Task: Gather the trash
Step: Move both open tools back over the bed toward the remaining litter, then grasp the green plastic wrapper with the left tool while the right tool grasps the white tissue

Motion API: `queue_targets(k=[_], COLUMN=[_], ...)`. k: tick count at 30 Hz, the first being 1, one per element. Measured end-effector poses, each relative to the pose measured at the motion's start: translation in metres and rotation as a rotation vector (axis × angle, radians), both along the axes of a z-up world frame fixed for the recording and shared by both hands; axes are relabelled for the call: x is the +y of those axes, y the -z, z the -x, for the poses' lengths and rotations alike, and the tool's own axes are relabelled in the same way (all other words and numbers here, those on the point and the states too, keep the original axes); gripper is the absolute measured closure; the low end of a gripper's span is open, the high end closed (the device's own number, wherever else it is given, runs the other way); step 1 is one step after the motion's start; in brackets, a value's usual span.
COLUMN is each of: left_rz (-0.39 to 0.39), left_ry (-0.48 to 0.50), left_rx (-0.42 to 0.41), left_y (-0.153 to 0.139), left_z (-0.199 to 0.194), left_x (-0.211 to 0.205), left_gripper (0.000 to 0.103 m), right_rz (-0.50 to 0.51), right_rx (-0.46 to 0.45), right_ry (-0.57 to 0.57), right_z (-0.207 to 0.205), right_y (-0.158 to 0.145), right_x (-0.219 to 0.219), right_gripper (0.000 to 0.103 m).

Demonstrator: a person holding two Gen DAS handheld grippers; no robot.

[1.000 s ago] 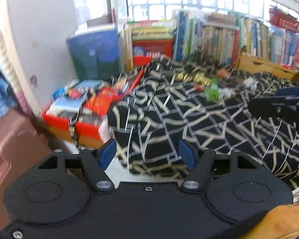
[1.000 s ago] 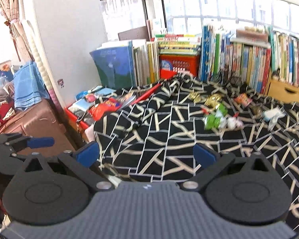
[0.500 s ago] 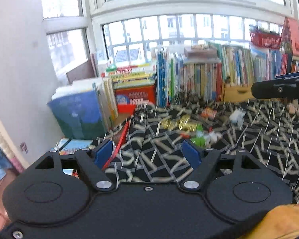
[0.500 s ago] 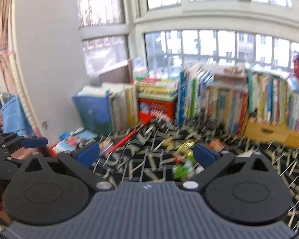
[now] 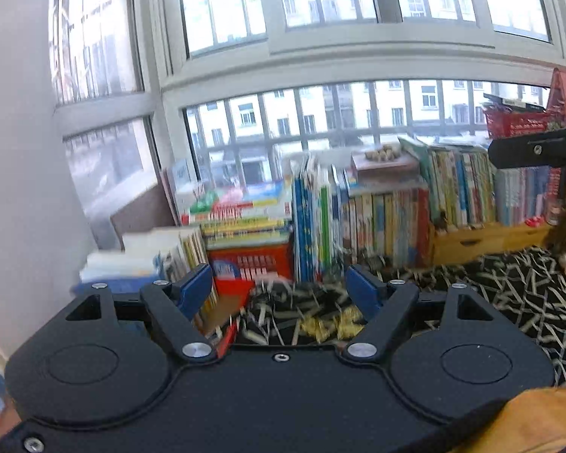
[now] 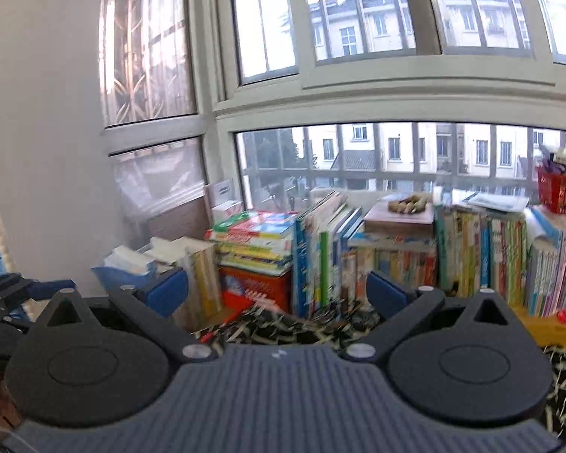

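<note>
Both grippers empty: left gripper (image 5: 279, 290) jaws opening, right gripper (image 6: 277, 296) spread wide (nothing between), gold wrappers (image 5: 330, 324) on cloth (image 5: 509, 294) below books (image 5: 388, 222).

Daylight pours in through the windows (image 5: 320, 7), the only light source that shows. In the left wrist view the upper panes are blown out to near white; in the right wrist view (image 6: 358, 19) they hold more detail, with buildings outside readable. The wall (image 5: 15, 151) on the left is evenly lit, without hard shadows. Motion blur smears the books (image 5: 320, 226) and the patterned cloth (image 5: 509, 294) in both views, worst low in the middle. Fisheye distortion bends the window frames into curves toward the edges, and the corners go dark.
</note>
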State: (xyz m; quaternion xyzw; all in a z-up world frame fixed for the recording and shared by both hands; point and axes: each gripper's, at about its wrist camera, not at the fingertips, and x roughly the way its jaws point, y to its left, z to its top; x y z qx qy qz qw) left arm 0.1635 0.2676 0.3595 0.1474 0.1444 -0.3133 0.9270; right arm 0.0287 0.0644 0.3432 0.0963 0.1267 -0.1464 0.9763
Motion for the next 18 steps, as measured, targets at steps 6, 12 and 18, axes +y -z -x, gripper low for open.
queue_targets(k=[6, 12, 18], left_rz=[0.068, 0.091, 0.044], left_ry=[0.012, 0.044, 0.043], left_rx=[0.034, 0.218, 0.441], left_y=[0.017, 0.097, 0.194], left_z=[-0.025, -0.066, -0.095], left_x=[-0.052, -0.099, -0.127], left_gripper=[0.013, 0.010, 0.010], right_rz=[0.101, 0.062, -0.001], right_rx=[0.022, 0.153, 0.276], right_ry=[0.049, 0.058, 0.015], right_z=[-0.018, -0.042, -0.063], right_y=[0.017, 0.082, 0.176], right_x=[-0.046, -0.101, -0.126], right_gripper=[0.000, 0.000, 0.000])
